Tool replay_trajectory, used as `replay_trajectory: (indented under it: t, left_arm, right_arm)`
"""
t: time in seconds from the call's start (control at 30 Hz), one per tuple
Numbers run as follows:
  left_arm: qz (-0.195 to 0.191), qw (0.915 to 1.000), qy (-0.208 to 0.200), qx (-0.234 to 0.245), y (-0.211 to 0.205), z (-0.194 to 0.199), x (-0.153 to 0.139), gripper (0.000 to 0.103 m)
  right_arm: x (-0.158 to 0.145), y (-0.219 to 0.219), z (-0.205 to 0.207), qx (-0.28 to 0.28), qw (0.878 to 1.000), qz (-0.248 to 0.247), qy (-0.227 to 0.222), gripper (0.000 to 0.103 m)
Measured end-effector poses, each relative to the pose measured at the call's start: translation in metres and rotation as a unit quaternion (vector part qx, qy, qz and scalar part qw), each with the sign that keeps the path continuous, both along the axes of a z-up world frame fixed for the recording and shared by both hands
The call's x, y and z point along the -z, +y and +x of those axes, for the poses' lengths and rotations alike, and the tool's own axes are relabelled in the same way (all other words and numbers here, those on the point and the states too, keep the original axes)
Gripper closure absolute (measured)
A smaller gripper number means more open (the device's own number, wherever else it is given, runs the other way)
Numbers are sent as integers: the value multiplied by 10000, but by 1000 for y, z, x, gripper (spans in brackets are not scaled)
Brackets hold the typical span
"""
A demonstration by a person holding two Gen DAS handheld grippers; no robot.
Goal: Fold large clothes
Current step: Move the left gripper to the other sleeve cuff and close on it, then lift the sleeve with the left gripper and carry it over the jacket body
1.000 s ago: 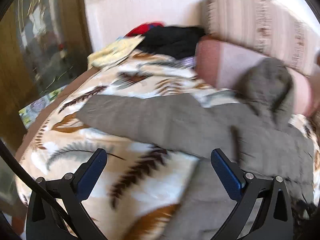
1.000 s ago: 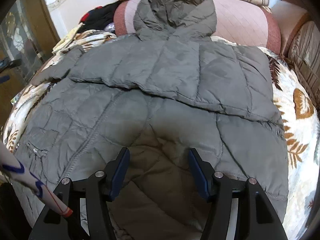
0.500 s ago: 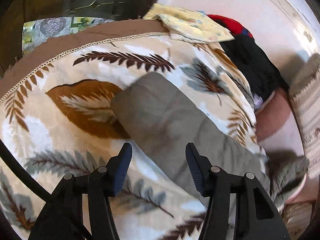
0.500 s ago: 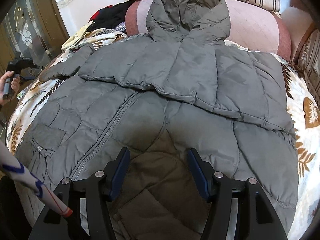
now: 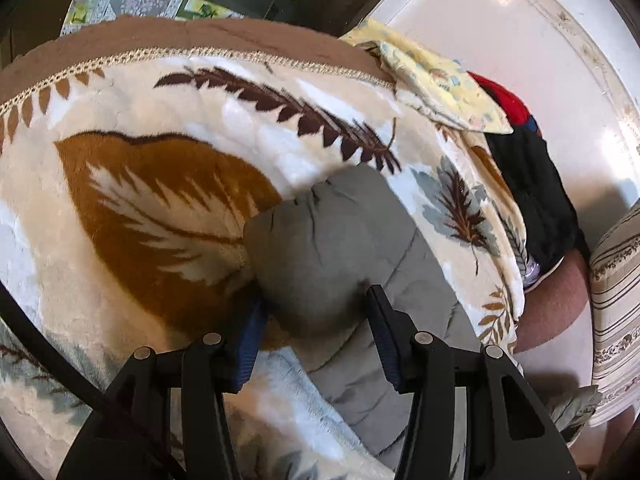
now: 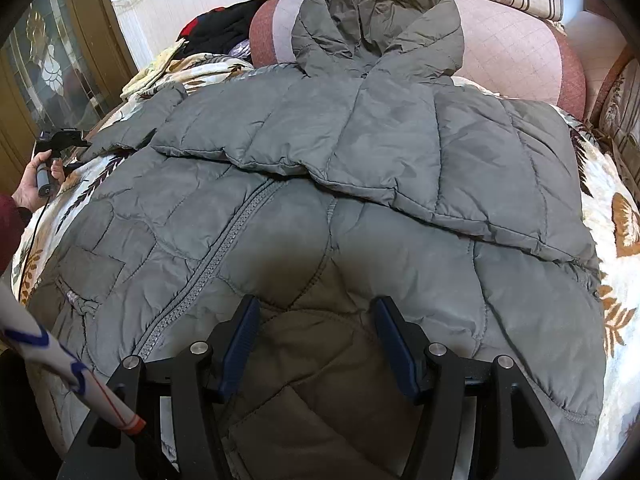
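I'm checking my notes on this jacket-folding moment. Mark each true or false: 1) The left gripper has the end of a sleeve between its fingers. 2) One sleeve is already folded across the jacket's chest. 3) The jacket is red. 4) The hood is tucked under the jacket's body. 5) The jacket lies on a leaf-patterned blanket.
1) True: the cuff end of the sleeve bulges between the left gripper fingers, whose jaws have just been closing.
2) True: a folded sleeve lies across the jacket.
3) False: it is grey.
4) False: the hood lies spread out against a pink cushion.
5) True: the blanket shows leaves.
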State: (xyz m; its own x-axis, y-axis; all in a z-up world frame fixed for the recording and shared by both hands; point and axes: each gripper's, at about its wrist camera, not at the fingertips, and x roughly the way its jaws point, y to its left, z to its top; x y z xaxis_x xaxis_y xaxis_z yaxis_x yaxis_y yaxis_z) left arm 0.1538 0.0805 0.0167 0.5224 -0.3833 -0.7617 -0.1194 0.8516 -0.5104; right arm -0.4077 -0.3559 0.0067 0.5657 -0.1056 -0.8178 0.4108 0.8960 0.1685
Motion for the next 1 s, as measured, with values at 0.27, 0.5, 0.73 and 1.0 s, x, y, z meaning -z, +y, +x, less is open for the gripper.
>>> replay_trajectory:
  t: [0.27,0.5,0.73,1.0]
  left_arm:
    - [435,9972,-548,259,-17,-16,-34,91]
    - [195,9797,-1623,1160,-66,-79,-143,92]
    - [-288,9236,-2562,2836,-176,-222,-248,91]
    - [-405,8536,-2440,4585,-305,-381,-222,91]
  right_arm:
    - [-5,-4,-4,82,9997,157,-147,42]
    - [-22,-14,-19,525,9973,115,-503,43]
    - [-39,-34,-41,1018,9916,96,-785,43]
    - [-52,-64,-65,1858,9776,-1,-993,43]
